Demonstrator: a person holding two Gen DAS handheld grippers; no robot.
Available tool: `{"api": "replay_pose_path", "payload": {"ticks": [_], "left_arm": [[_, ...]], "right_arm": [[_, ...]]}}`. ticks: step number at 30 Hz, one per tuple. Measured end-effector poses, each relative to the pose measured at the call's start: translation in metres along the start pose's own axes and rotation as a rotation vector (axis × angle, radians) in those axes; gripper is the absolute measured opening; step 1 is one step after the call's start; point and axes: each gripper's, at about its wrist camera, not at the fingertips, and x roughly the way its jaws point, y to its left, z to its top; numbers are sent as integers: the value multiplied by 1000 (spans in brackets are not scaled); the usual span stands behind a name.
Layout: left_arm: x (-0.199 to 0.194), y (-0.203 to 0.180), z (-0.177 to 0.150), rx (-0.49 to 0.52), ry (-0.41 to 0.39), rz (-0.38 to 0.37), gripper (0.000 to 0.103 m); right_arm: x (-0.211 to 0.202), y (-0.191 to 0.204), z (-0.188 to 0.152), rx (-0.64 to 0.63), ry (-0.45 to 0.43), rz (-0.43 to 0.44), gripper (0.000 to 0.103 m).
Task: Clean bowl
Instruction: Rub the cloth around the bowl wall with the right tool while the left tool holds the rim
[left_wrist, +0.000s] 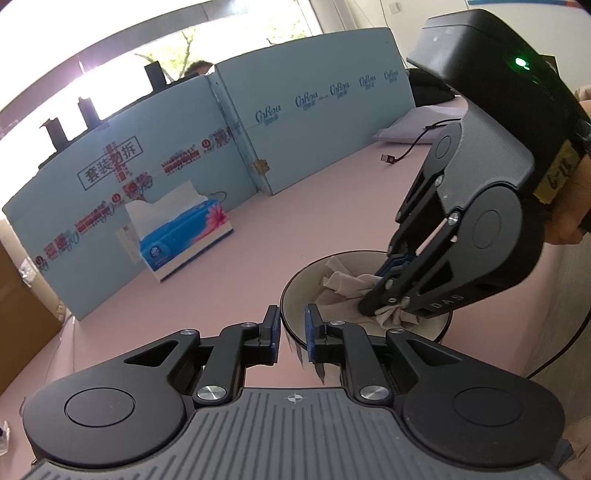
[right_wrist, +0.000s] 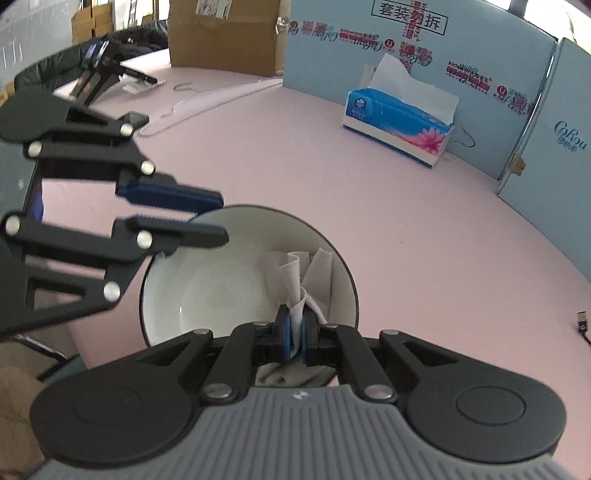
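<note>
While the tissue (right_wrist: 295, 295) is pinched in the right gripper (right_wrist: 294, 332) inside the bowl (left_wrist: 295, 291) on the near table, its near rim straddled by the slightly parted, unpressing left gripper (left_wrist: 291, 328), wiping is underway; circular sweeps are needed next.

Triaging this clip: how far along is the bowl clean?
Done: a tissue is out of the tissue box and clamped in the right tool. In hand: that tool presses the wad into the bowl, mid-wipe. The left tool straddles the near rim with a gap showing, pads off it, so the bowl looks unheld. Left: finish wiping and lift the tissue out. The interior shows no obvious residue.
</note>
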Motion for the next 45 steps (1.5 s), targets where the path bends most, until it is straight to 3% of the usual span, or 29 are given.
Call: {"api": "replay_pose_path", "payload": {"ticks": [7, 11, 15, 21, 24, 30, 35, 42, 45], "left_arm": [[3, 5, 0, -20, 12, -6, 19], [10, 9, -3, -54, 45, 5, 19], [11, 14, -3, -109, 58, 6, 19], [4, 24, -8, -288, 96, -15, 25], [1, 22, -10, -316, 110, -19, 34], [0, 16, -8, -294, 133, -2, 35], [8, 17, -6, -247, 155, 3, 23], [19, 18, 3, -49, 198, 8, 15], [23, 14, 6, 48, 214, 56, 15]], "right_arm": [[4, 5, 4, 44, -65, 71, 6], [-3, 6, 3, 44, -87, 57, 6], [-16, 0, -2, 64, -112, 28, 6], [-22, 9, -9, 30, -137, 24, 6], [-22, 11, -11, 21, -150, 32, 6], [-21, 13, -15, 8, -163, 39, 6], [-21, 15, -22, 13, -170, 52, 6], [-23, 22, -23, 11, -190, 73, 6], [-21, 24, -21, 11, -184, 103, 6]]}}
